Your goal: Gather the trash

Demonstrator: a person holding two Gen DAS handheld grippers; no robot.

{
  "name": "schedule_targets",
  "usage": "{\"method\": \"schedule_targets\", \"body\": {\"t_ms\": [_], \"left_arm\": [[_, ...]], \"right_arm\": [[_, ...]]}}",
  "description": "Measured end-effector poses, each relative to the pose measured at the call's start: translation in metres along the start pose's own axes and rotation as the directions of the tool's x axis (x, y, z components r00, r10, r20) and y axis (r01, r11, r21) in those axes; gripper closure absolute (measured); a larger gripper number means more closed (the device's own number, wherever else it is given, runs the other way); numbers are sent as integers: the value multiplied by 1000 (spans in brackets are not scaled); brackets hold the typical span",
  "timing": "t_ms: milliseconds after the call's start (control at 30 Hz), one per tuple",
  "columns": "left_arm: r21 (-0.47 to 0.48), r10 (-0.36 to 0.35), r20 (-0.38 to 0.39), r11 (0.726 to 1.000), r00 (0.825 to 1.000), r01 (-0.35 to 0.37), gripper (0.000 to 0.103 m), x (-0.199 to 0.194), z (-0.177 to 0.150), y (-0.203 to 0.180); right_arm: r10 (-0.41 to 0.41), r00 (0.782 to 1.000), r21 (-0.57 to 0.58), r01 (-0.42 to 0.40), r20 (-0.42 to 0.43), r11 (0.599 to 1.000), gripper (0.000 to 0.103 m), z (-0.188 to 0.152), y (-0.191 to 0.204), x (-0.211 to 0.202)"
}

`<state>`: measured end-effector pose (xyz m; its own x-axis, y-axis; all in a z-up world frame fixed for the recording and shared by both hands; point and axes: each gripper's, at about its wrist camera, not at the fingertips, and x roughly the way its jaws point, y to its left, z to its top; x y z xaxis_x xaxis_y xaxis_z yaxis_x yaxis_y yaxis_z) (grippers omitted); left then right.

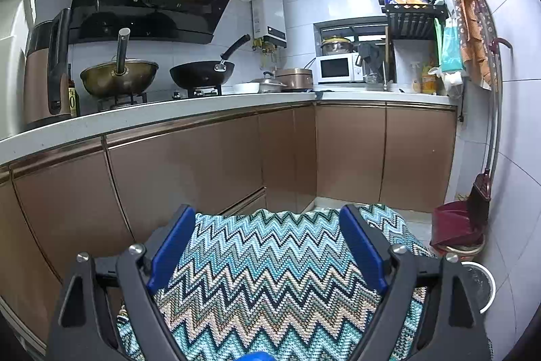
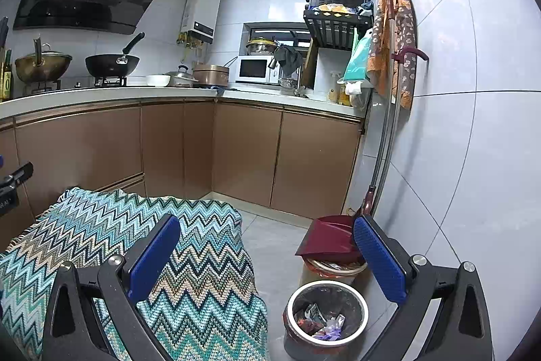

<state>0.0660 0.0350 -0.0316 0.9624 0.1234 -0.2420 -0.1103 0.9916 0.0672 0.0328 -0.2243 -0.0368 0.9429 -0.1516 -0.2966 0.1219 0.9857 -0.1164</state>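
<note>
A round trash bin (image 2: 326, 313) with a metal rim stands on the floor at the lower right of the right wrist view, with wrappers and crumpled plastic inside. Its rim edge shows in the left wrist view (image 1: 487, 286) at the far right. My left gripper (image 1: 267, 219) is open and empty above a zigzag-patterned cloth (image 1: 267, 276) that covers a raised surface. My right gripper (image 2: 267, 227) is open and empty, held above the cloth's right edge (image 2: 203, 259) and the bin. No loose trash shows on the cloth.
A dark red dustpan (image 2: 329, 237) rests on a second bin behind the trash bin, with a broom handle (image 2: 382, 137) leaning on the tiled wall. Brown kitchen cabinets (image 2: 247, 154) and a counter with woks and a microwave (image 2: 253, 69) lie ahead. Grey floor (image 2: 270, 246) lies between.
</note>
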Motion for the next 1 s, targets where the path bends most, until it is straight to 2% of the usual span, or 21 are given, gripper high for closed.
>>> {"method": "schedule_targets", "body": {"t_ms": [300,733,1000], "left_arm": [[16,-33,-22,999,999,34,17,8,0,-12],[31,-113,-43,993,993,115,17,18,1,-34],[14,-119,-38,993,992,120,17,18,0,-33]], "right_arm": [[0,999,16,0,-34,1000,0,-6,-3,18],[-55,997,47,58,-60,997,0,-10,-25,28],[-70,996,58,74,-58,996,0,-10,-29,29]]}}
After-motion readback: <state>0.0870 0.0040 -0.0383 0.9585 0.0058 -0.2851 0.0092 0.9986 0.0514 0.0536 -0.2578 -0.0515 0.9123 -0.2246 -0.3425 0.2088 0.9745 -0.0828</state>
